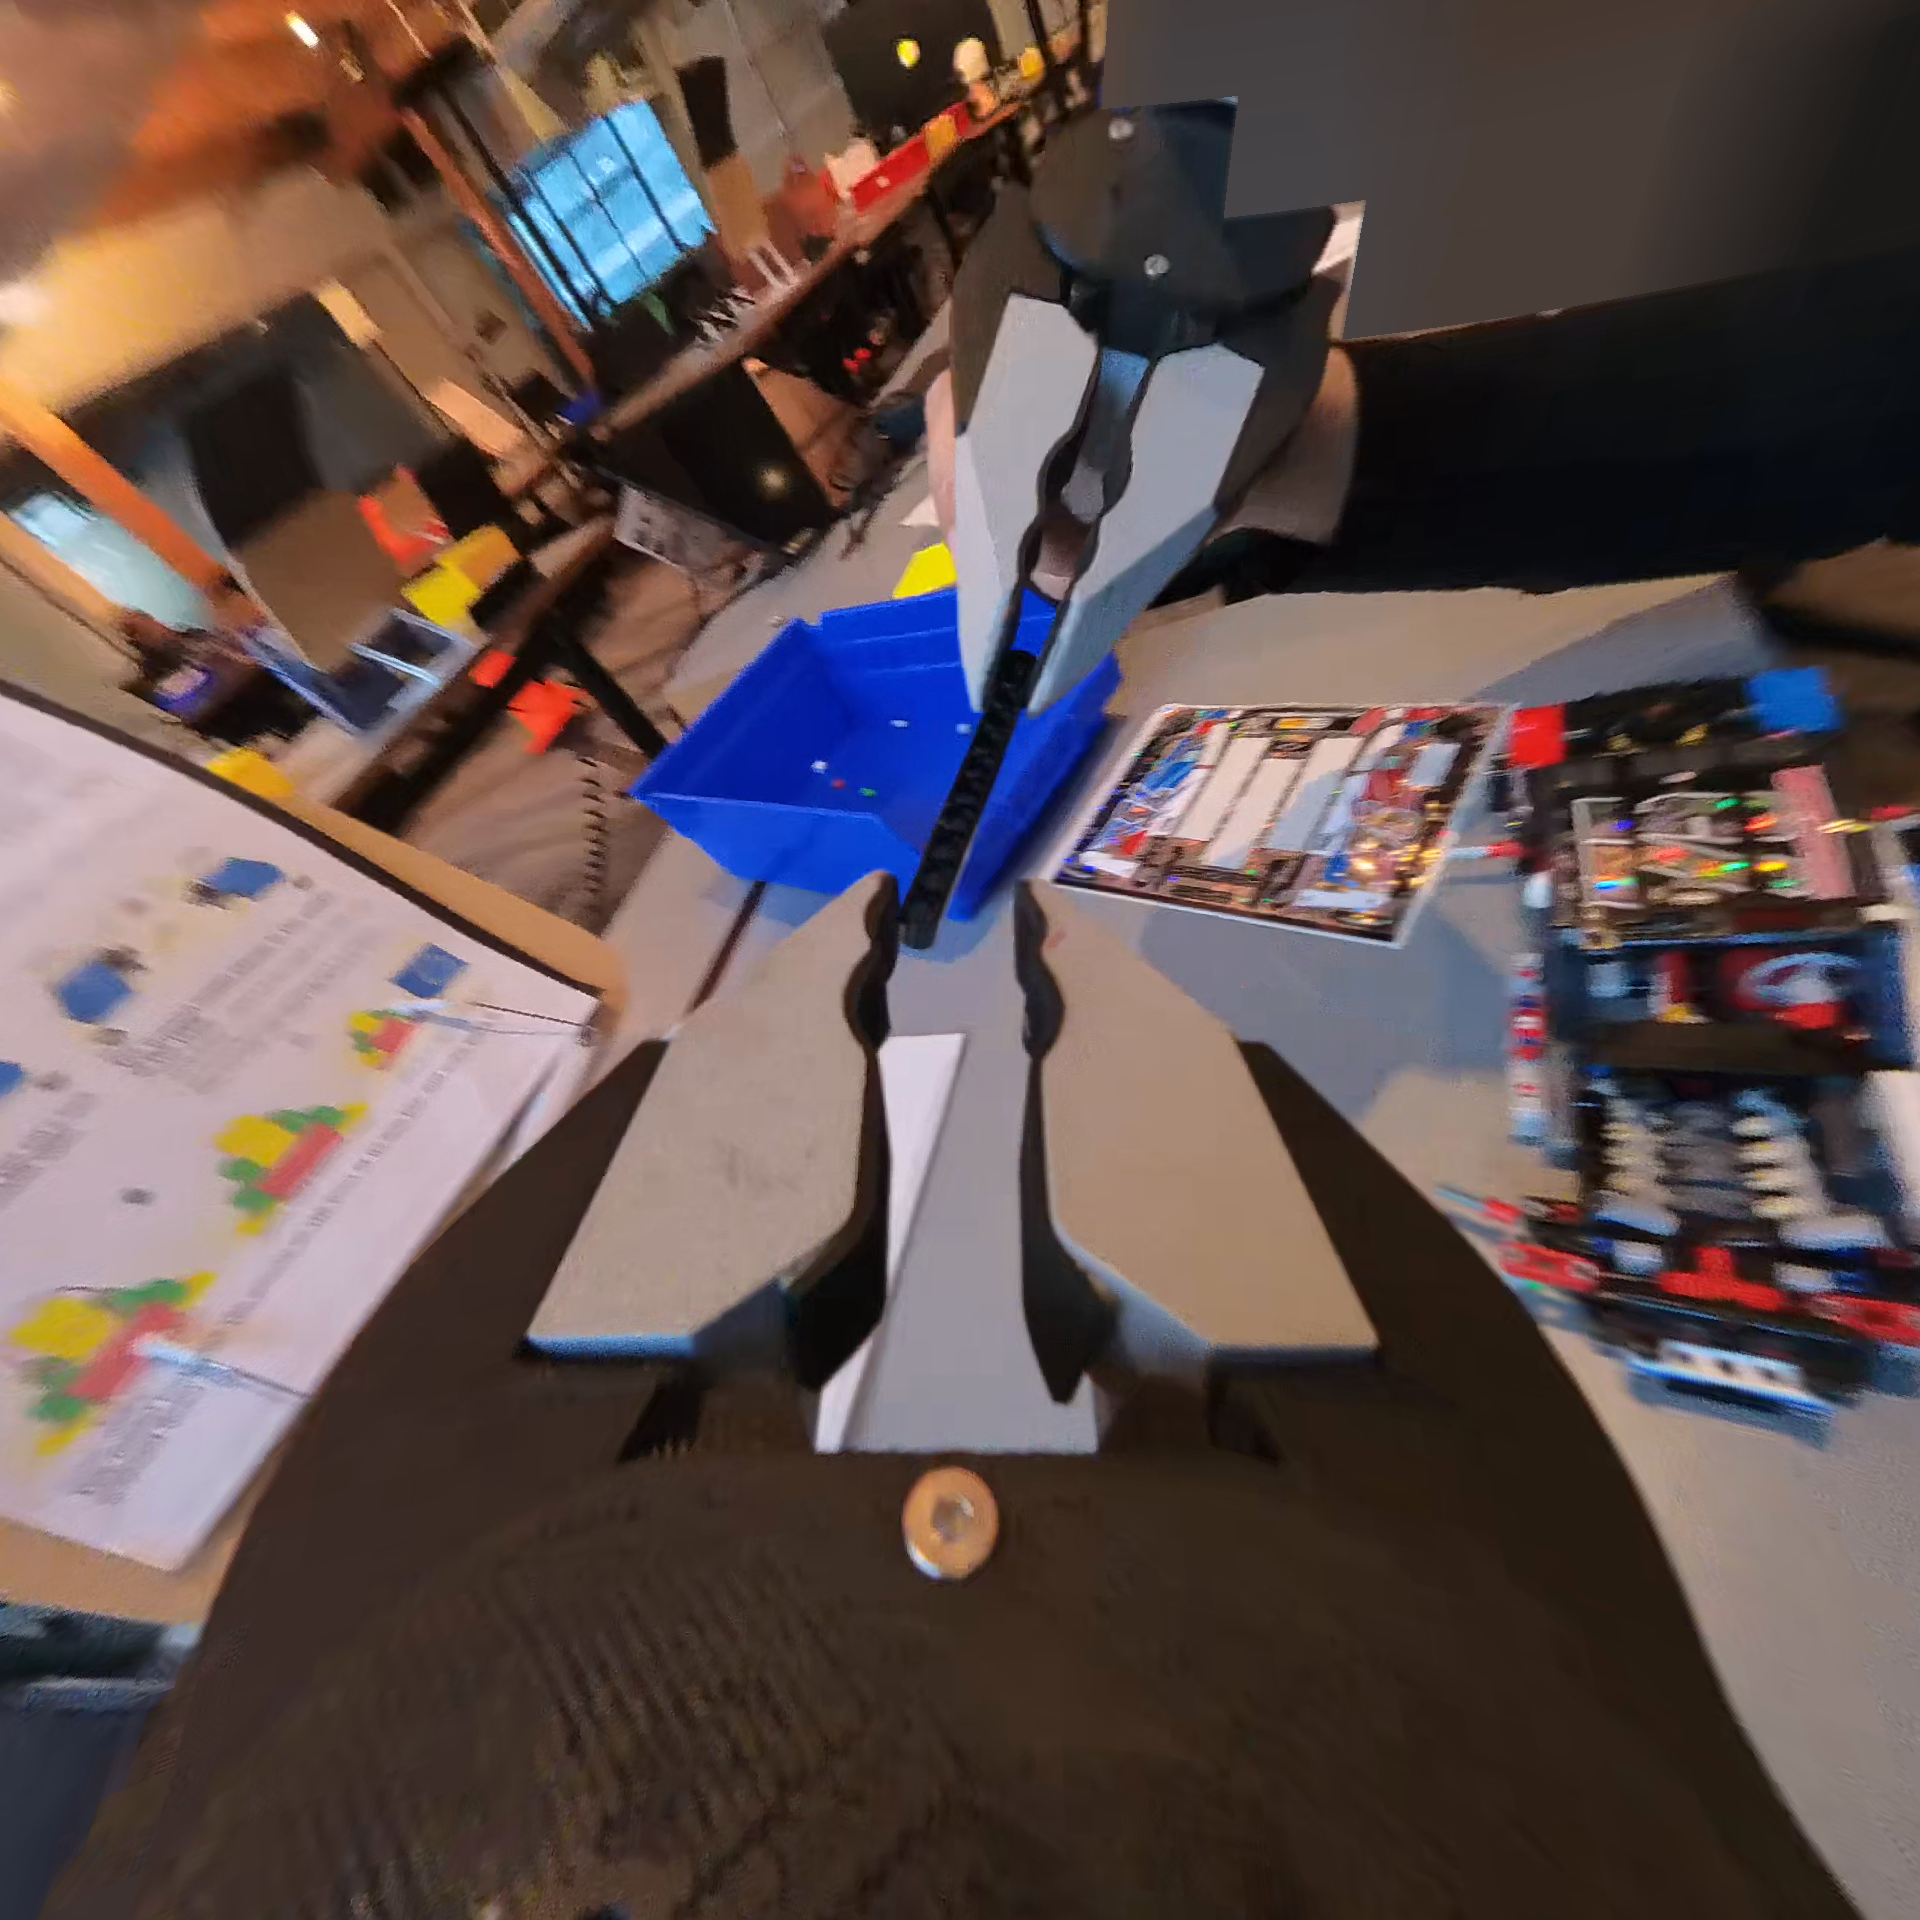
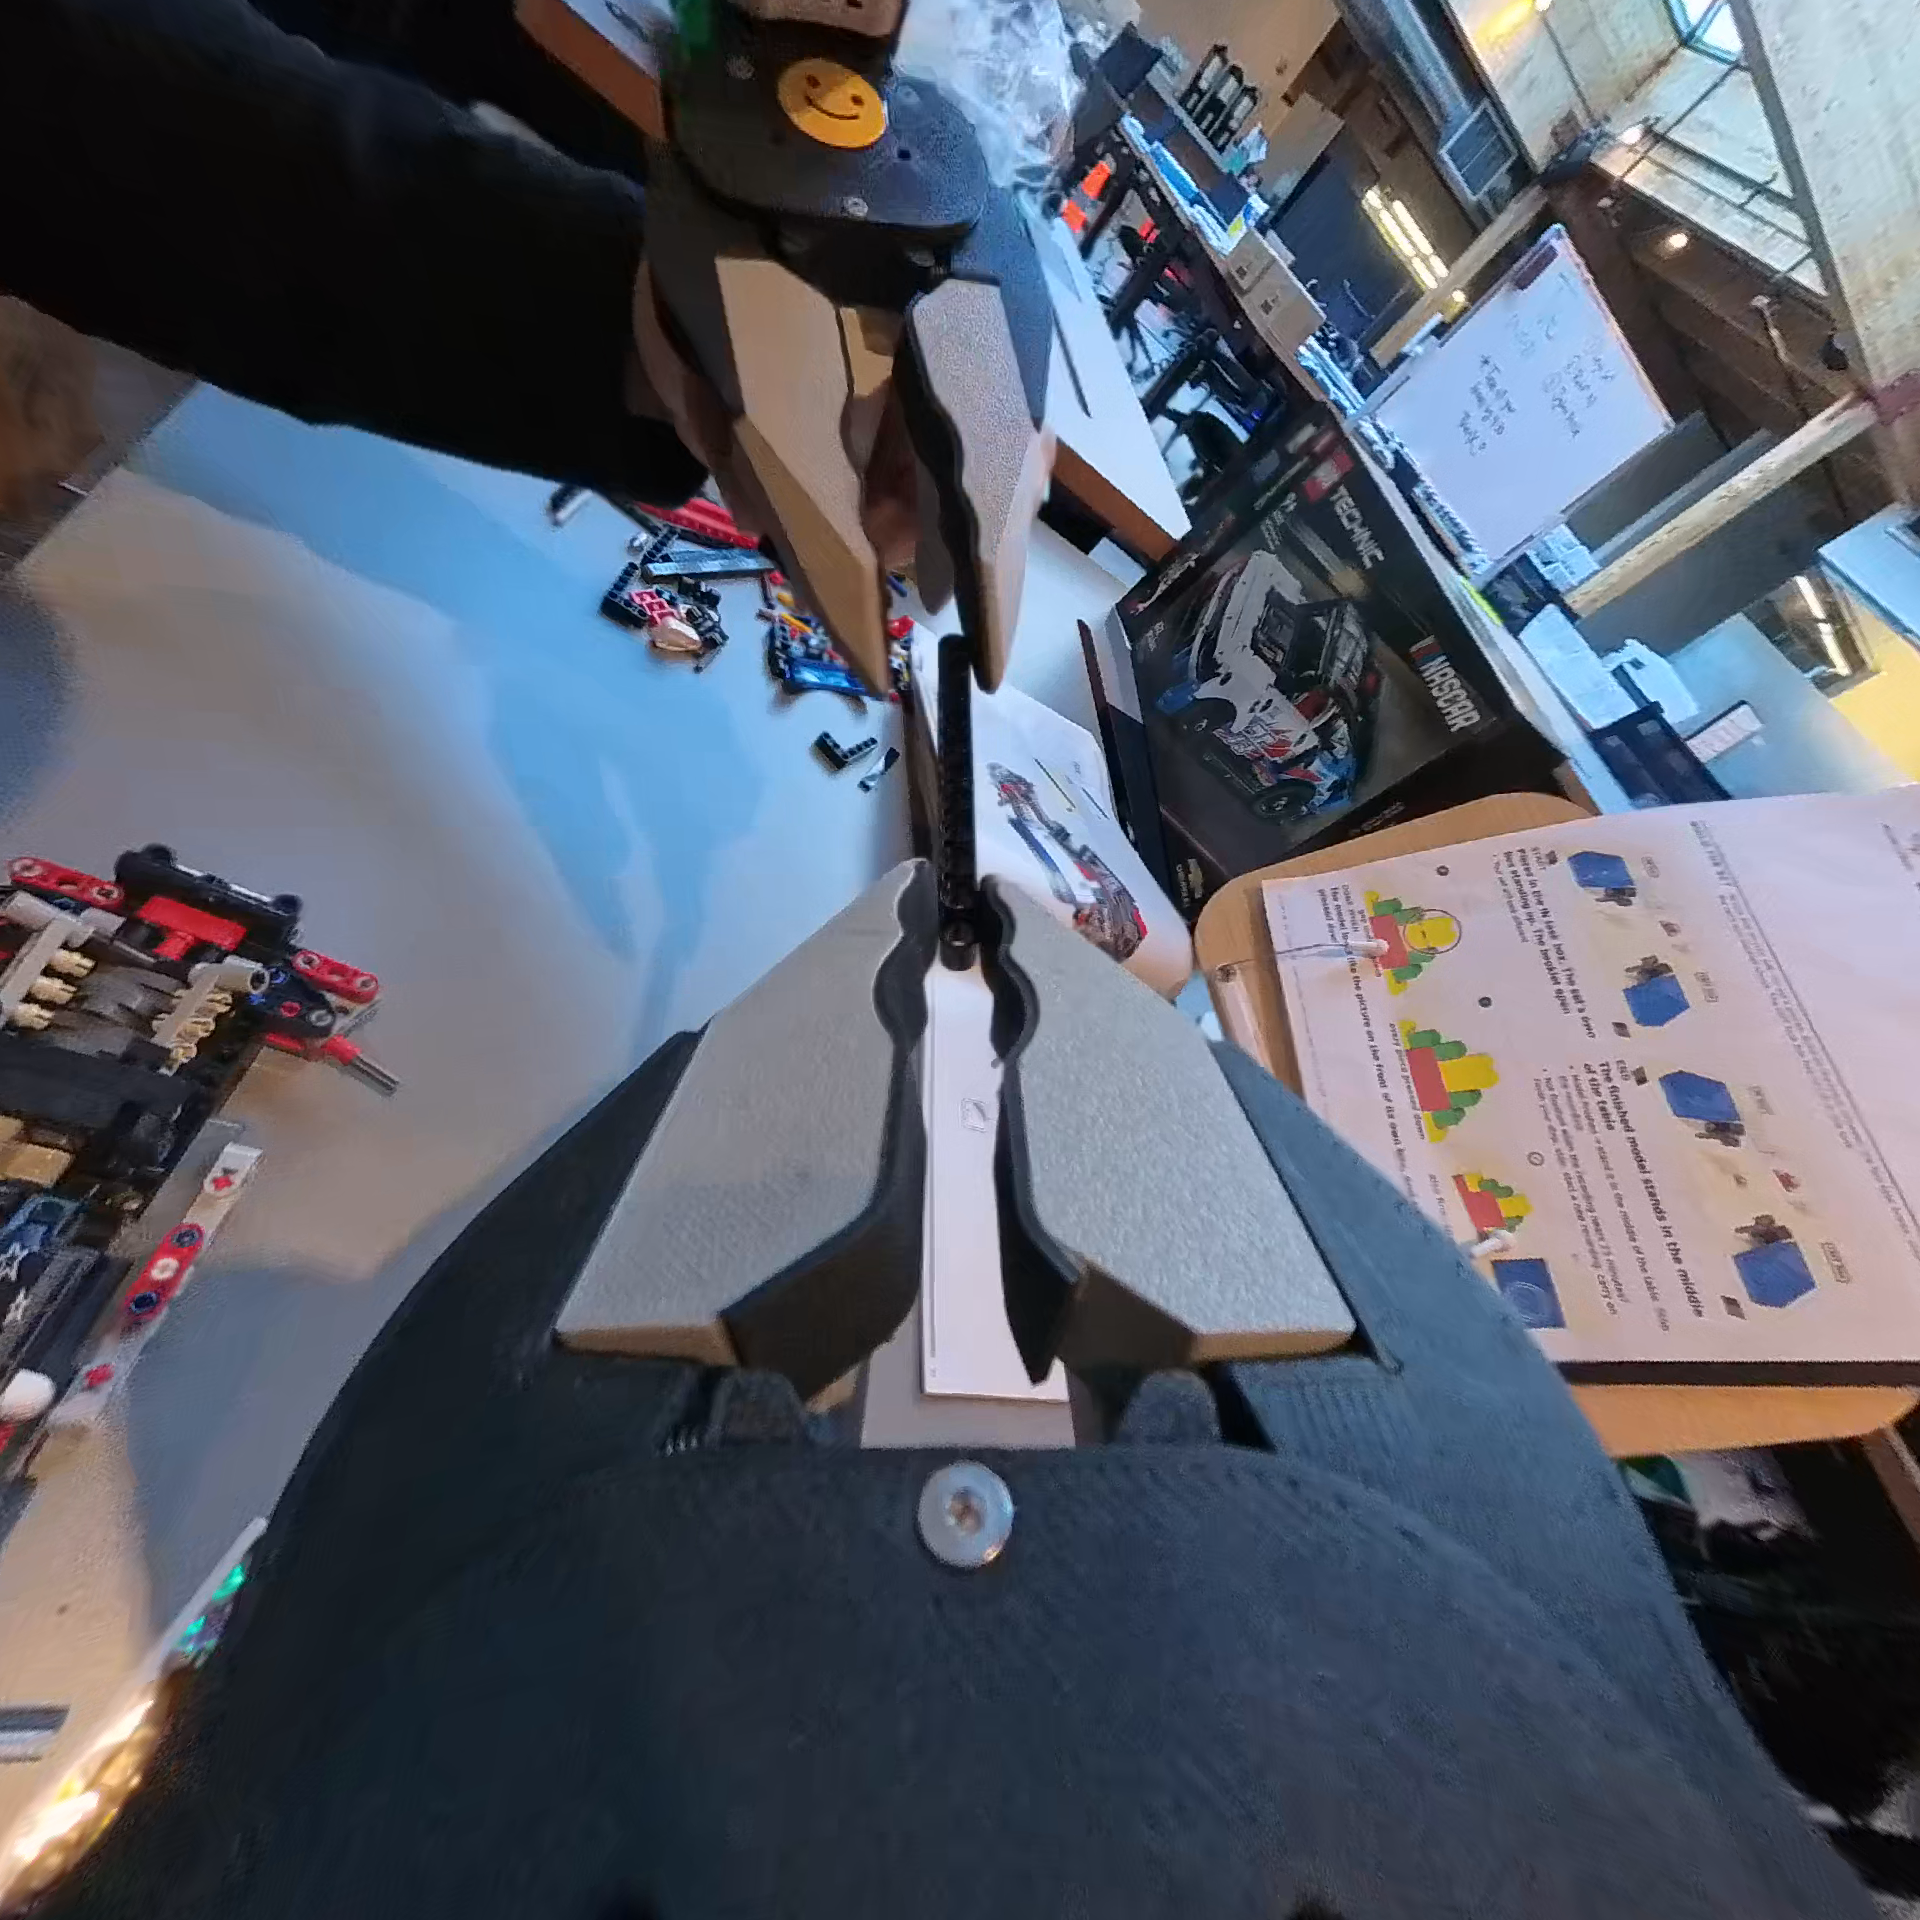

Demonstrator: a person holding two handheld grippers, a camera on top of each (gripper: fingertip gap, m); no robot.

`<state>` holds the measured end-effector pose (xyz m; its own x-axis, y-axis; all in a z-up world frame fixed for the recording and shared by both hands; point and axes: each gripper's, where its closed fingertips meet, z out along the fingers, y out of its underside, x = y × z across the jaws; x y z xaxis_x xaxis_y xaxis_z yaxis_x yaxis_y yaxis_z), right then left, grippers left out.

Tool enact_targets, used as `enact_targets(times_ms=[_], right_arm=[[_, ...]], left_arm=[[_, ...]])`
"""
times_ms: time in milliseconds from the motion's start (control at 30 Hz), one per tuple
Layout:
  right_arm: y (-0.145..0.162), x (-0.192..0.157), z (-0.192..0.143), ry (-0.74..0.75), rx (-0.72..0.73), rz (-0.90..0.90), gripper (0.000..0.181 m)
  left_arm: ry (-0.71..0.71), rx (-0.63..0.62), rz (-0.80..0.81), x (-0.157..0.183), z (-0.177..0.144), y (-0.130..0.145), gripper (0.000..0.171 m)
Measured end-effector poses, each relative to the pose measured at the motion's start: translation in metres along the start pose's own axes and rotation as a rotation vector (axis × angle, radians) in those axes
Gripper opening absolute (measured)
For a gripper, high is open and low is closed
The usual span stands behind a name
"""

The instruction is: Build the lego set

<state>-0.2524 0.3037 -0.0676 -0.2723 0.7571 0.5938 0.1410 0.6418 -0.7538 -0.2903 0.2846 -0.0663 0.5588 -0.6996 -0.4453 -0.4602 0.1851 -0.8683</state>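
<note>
Black beam (image 2: 954, 774) is held mid-frame above the table (image 2: 499, 790), pinched at one end by the right gripper (image 2: 958, 928). The left gripper (image 1: 951, 914) is parted narrowly beside the other end, grip uncertain. Blue bin (image 1: 790, 748) lies behind; bare tabletop is seen centre-left.

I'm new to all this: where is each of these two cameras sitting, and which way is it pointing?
Left wrist view: sits on the left claw, looking along its fingers toward the blue bin; the right claw and right sleeve face it.
Right wrist view: sits on the right claw, looking the opposite way, toward the box; the left claw and left sleeve show.
Shared: the black beam between both claws, the part-built model, the printed sheet.
</note>
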Motion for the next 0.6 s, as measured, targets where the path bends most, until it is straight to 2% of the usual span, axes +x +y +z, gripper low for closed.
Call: enact_targets(times_ms=[67,167,233,500,600], right_arm=[[0.004,0.003,0.000,-0.021,0.017,0.015,0.006],[0.008,0.007,0.000,-0.038,0.048,0.027,0.005],[0.012,0.010,0.000,-0.047,0.064,0.032,0.006],[0.019,0.025,-0.009,-0.040,0.165,0.086,0.006],[0.029,0.031,-0.012,-0.042,0.162,0.130,0.007]], left_arm=[[-0.032,0.028,0.027,-0.005,0.007,-0.002,0.012],[-0.001,0.011,0.016,-0.008,0.017,0.004,0.018],[-0.005,0.025,0.040,-0.014,0.020,0.004,0.008],[0.065,0.091,0.065,-0.022,0.036,0.000,0.006],[0.067,0.054,0.123,-0.023,0.044,0.001,0.005]])
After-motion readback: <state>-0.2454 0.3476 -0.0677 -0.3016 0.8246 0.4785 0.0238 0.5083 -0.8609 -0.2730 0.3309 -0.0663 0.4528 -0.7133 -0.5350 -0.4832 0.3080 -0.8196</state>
